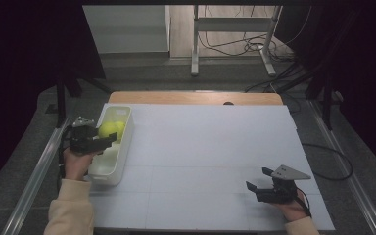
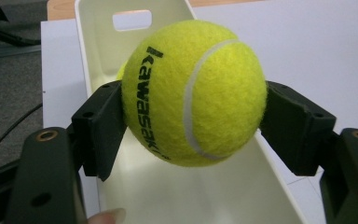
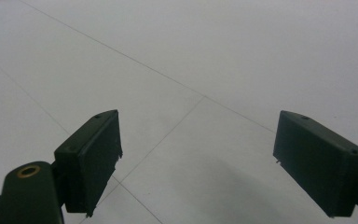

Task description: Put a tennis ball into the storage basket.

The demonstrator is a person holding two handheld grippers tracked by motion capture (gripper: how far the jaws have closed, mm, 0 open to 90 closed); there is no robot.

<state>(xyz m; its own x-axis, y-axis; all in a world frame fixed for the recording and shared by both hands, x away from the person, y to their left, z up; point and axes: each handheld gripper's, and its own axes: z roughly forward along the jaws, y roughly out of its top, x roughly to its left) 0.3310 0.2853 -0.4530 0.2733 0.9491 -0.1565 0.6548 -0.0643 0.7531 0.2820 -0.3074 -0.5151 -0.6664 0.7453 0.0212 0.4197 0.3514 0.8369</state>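
Left hand-held gripper [image 2: 193, 135] is pinching a yellow tennis ball [image 2: 196, 93], one pad on each flank, with the ball held clear above the inside of the white bin [image 2: 93, 51]. In the high view the bin [image 1: 122, 152] sits at the counter's [image 1: 210, 147] 9 o'clock edge, and a second yellow ball [image 1: 121, 127] appears to lie in it, just toward 3 o'clock of the held one. Judged step: a ball in transit at the bin, either being lifted out or about to be dropped in; which cannot be told. The next move calls for either a clean lift clear of the bin walls or a release low over its floor. Right hand-held gripper [image 1: 260, 182] rests at 5 o'clock, jaws spread, nothing between them.
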